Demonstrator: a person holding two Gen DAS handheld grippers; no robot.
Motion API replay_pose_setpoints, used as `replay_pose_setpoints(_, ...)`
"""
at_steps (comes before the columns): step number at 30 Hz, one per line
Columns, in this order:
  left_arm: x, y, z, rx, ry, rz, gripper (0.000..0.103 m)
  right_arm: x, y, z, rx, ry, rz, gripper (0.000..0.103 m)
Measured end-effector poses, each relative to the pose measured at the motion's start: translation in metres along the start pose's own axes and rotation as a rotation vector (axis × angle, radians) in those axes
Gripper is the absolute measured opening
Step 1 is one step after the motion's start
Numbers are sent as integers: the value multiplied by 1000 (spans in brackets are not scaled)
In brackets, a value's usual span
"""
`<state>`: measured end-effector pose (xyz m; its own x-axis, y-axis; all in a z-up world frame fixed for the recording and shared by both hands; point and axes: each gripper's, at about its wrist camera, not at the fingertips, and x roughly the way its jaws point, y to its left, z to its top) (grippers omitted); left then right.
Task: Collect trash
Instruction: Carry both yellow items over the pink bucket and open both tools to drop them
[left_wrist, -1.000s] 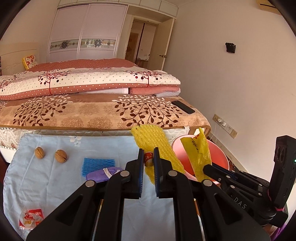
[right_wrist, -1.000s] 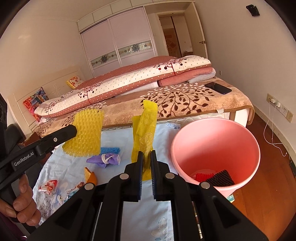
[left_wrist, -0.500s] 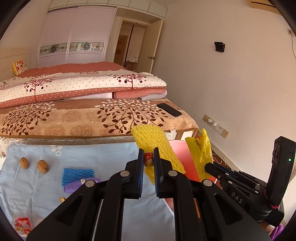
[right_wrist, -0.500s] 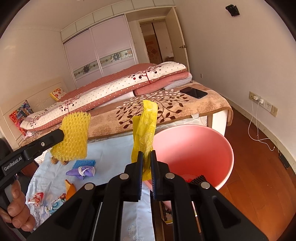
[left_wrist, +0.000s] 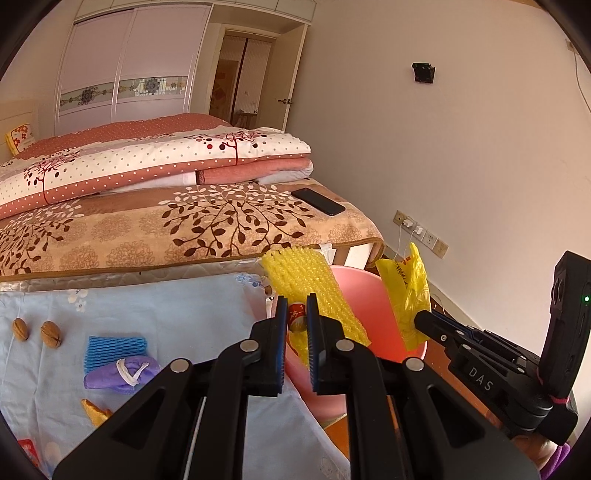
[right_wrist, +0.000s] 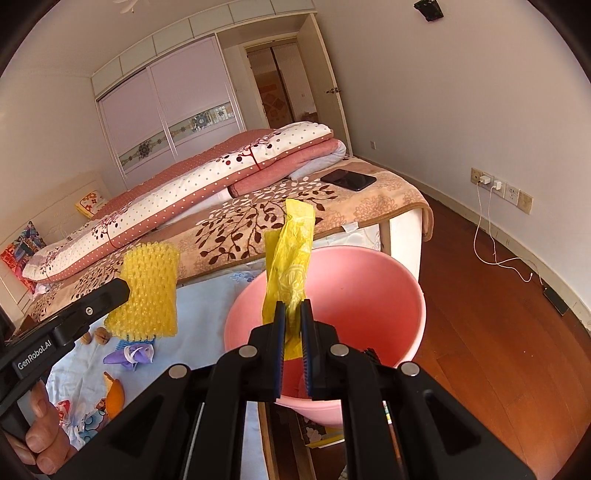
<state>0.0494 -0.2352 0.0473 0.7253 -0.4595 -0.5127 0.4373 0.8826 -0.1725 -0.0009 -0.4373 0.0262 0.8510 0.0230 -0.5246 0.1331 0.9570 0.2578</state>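
My left gripper is shut on a yellow foam net, which sticks up over the near rim of the pink bucket. A small red label shows between the jaws. My right gripper is shut on a yellow plastic bag, held upright above the pink bucket. In the right wrist view the left gripper with its foam net hangs left of the bucket, over the table's edge. A hand holds that gripper.
On the light blue cloth lie two walnuts, a blue foam net, a purple bundle, an orange peel and a red wrapper. The bed with a phone stands behind. Wood floor with a cable lies right.
Both grippers have travelled right, away from the table's middle and towards the bucket, each keeping its hold. The bag now hangs over the bucket's mouth and the foam net reaches its rim.
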Motion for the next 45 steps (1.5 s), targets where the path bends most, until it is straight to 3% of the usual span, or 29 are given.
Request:
replay_pose_setpoints(30,71,-37,-26,103,120,-44,10,41,-43,-12,66,67,-85,8)
replay_pose_setpoints(36,78,-35,-27,78,149,-48,32,44,-43,-13,65,74,-86,8)
replay_pose_setpoints(45,74,-29,-25,33,152,-70,34,42,-45,-14,75,66,-93,11)
